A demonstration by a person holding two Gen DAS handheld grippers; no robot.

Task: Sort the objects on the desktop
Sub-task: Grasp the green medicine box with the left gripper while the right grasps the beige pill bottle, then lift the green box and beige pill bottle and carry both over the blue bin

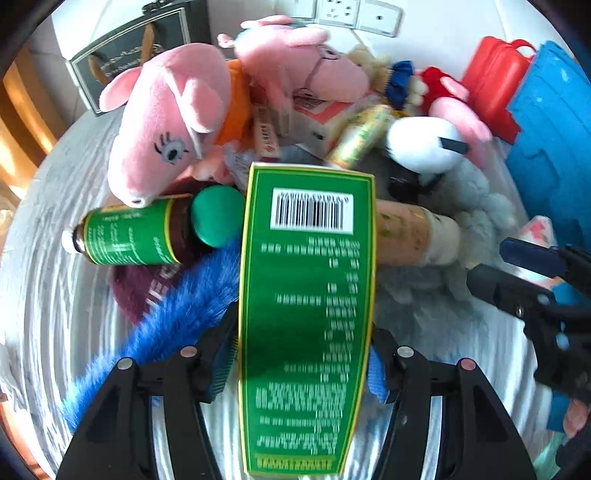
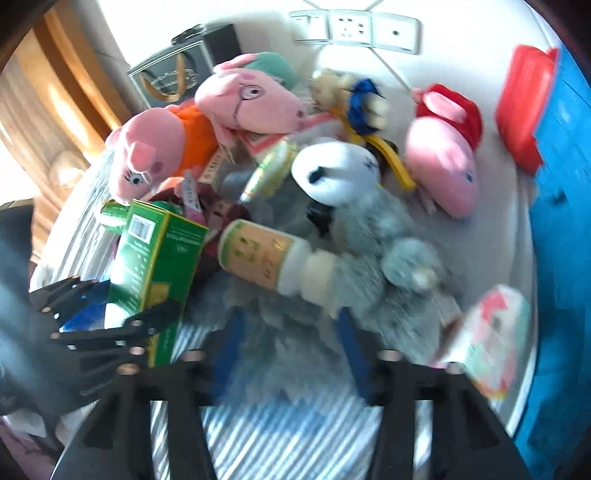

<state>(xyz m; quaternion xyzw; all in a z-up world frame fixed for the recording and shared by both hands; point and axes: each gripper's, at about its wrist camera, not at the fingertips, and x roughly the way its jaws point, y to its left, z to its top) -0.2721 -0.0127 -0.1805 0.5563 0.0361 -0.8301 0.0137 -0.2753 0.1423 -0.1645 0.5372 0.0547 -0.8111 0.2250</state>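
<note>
My left gripper (image 1: 301,354) is shut on a tall green box (image 1: 308,314) with a barcode, held above the pile; it also shows in the right wrist view (image 2: 155,266). My right gripper (image 2: 291,347) is open, its blue pads either side of a grey plush (image 2: 369,266), and a tan bottle with a white cap (image 2: 269,258) lies just ahead. The right gripper shows at the right edge of the left wrist view (image 1: 524,280). A green-labelled brown bottle (image 1: 140,232) lies left of the box.
Several pink pig plush toys (image 1: 170,129) (image 2: 443,166), a white plush (image 1: 424,144), small cartons and a blue furry strip (image 1: 155,332) are heaped on a striped cloth (image 1: 44,295). A blue crate (image 1: 554,140) and a red case (image 1: 495,81) stand at the right. Wall sockets (image 2: 354,29) behind.
</note>
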